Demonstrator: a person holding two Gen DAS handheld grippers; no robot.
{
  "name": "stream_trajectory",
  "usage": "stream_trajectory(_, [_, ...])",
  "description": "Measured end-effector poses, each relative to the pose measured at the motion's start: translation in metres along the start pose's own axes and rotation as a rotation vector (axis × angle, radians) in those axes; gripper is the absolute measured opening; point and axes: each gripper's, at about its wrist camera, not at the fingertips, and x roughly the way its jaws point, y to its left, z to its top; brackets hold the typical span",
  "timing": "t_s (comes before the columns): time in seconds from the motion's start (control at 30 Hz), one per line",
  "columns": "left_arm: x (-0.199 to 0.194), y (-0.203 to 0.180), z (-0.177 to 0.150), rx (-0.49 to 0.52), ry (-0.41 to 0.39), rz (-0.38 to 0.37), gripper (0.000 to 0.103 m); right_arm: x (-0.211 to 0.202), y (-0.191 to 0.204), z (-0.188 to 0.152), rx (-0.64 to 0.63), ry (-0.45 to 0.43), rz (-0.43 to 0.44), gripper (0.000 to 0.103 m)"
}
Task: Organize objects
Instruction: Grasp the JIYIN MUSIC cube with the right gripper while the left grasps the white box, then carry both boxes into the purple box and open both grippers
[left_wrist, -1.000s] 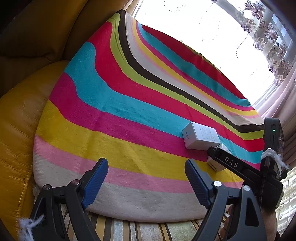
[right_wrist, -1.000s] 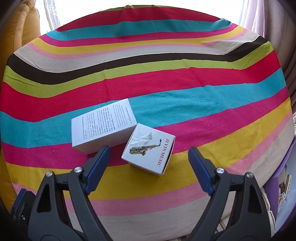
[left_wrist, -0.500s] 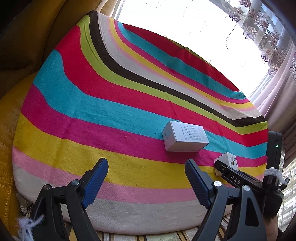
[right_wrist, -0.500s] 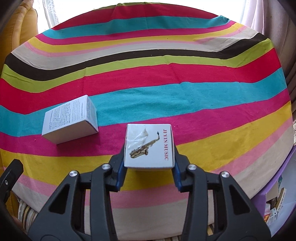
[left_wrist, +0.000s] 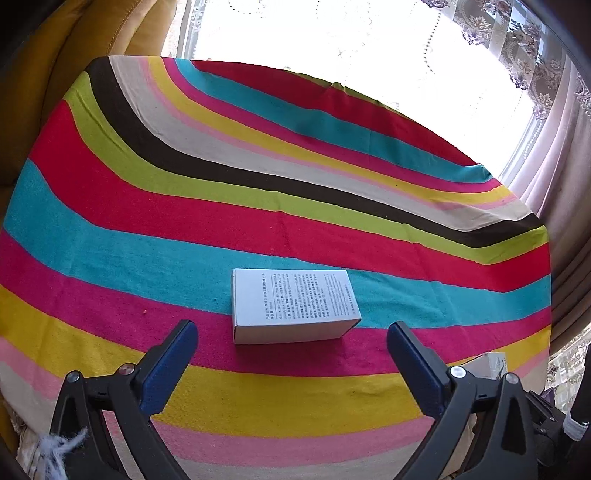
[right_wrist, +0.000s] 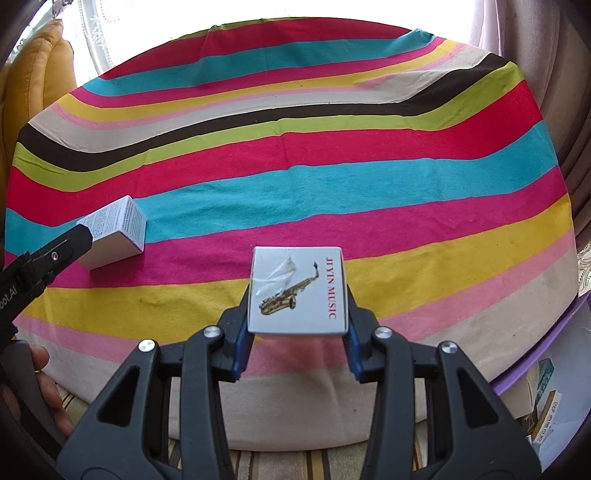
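Observation:
A white box with small printed text (left_wrist: 293, 304) lies on the striped cloth (left_wrist: 258, 177), just ahead of my open left gripper (left_wrist: 291, 354) and centred between its blue fingers. My right gripper (right_wrist: 297, 328) is shut on a white box with a saxophone picture (right_wrist: 298, 291), held a little above the cloth near its front edge. In the right wrist view the printed box (right_wrist: 114, 232) rests at the left, with a finger of the left gripper (right_wrist: 48, 258) right in front of it. A corner of the saxophone box (left_wrist: 493, 363) peeks out behind the left gripper's right finger.
The striped cloth (right_wrist: 295, 147) covers a round table. A yellow sofa (left_wrist: 55, 66) stands at the left, curtains (left_wrist: 561, 184) and a bright window behind. A purple-rimmed bin (right_wrist: 546, 387) with small boxes sits low at the right. A hand (right_wrist: 44, 387) shows at the lower left.
My right gripper closed on the saxophone box and lifted it away from the printed box. My left gripper swung over so the printed box now lies centred in front of it.

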Motion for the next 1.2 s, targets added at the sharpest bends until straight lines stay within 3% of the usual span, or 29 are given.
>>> stream_trajectory(0.37, [0.04,-0.011,0.005,0.013,0.075,0.099,0.103,-0.026,-0.047,-0.015,-0.005,-0.031,-0.028,0.045])
stream_trajectory(0.43, [0.044,-0.012,0.002,0.03,0.081,0.116,0.101,-0.03,-0.054,-0.02,-0.002,-0.027,-0.032,0.045])
stream_trajectory(0.5, [0.046,-0.013,0.001,0.047,0.09,0.124,0.089,-0.034,-0.063,-0.025,0.009,-0.024,-0.042,0.045])
stream_trajectory(0.67, [0.038,-0.02,-0.003,0.079,0.074,0.114,0.088,-0.044,-0.082,-0.037,0.031,-0.019,-0.05,0.045])
stream_trajectory(0.93, [0.012,-0.049,-0.018,0.118,0.067,0.021,0.088,-0.06,-0.111,-0.06,0.058,-0.009,-0.078,0.045])
stream_trajectory(1.2, [-0.017,-0.101,-0.044,0.192,0.075,-0.126,0.087,-0.078,-0.143,-0.087,0.094,-0.001,-0.11,0.045])
